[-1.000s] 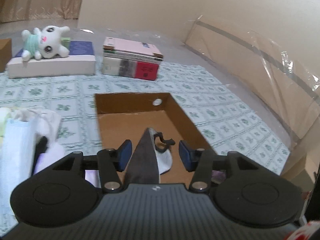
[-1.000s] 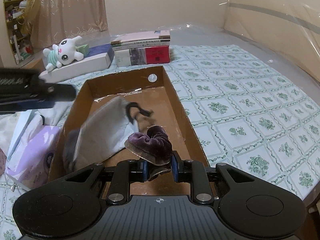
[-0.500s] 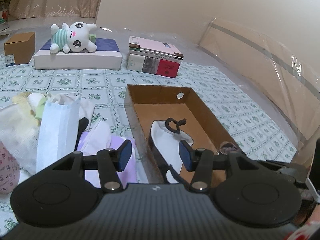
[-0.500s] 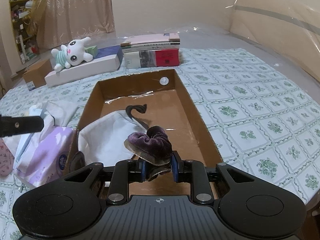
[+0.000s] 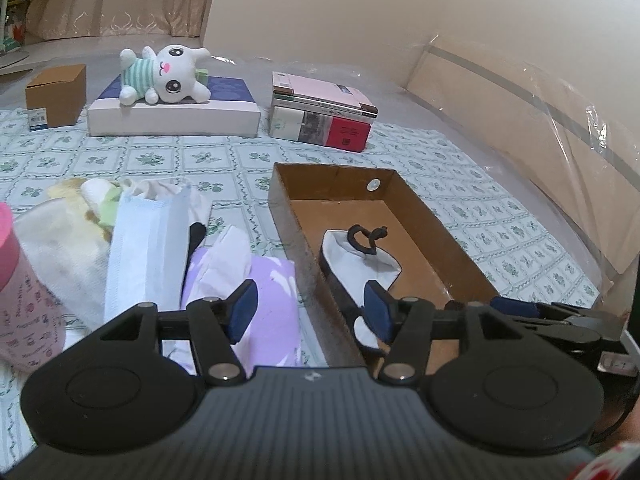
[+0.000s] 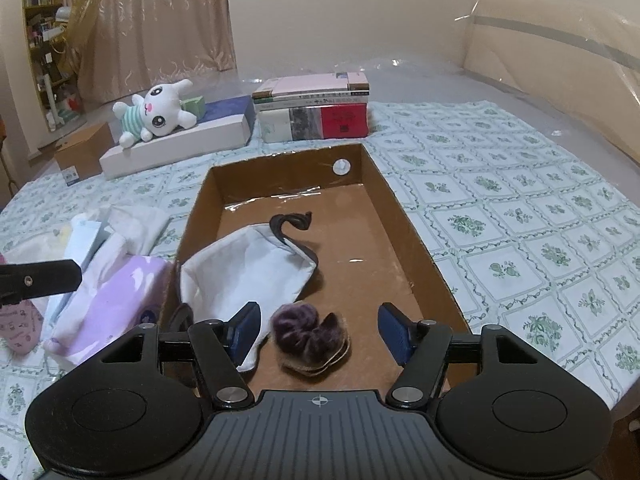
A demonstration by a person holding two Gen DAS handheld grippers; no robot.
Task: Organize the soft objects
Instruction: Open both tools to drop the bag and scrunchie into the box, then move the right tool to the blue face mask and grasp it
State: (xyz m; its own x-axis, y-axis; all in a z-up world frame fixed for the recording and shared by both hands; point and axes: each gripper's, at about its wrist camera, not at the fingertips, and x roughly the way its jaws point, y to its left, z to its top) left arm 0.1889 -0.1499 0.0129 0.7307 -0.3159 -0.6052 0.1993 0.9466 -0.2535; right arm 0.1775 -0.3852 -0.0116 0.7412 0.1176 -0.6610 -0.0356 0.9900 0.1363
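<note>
A purple velvet scrunchie (image 6: 308,340) lies on the floor of the brown cardboard box (image 6: 404,220), near its front end. My right gripper (image 6: 320,322) hangs over it with its jaws opening, and the pads stand clear of it on both sides. A white pouch with a black strap (image 6: 248,268) lies in the box beside the scrunchie. My left gripper (image 5: 310,304) hovers above the box's left wall (image 5: 292,240) and a purple tissue pack (image 5: 276,280); its jaws are opening with nothing between them. The right gripper's tip (image 5: 540,312) shows at the box's near right corner.
Left of the box lies a heap of soft things: a pale blue face mask (image 5: 144,240), white and yellow cloths (image 5: 60,236) and a pink patterned item (image 5: 20,300). Farther back are a plush bunny (image 5: 168,76) on a flat white box, stacked books (image 5: 320,120) and a small carton (image 5: 56,96).
My right gripper has opened and the scrunchie has dropped onto the box floor. My left gripper has swung left, away from the pouch, which now lies in the box.
</note>
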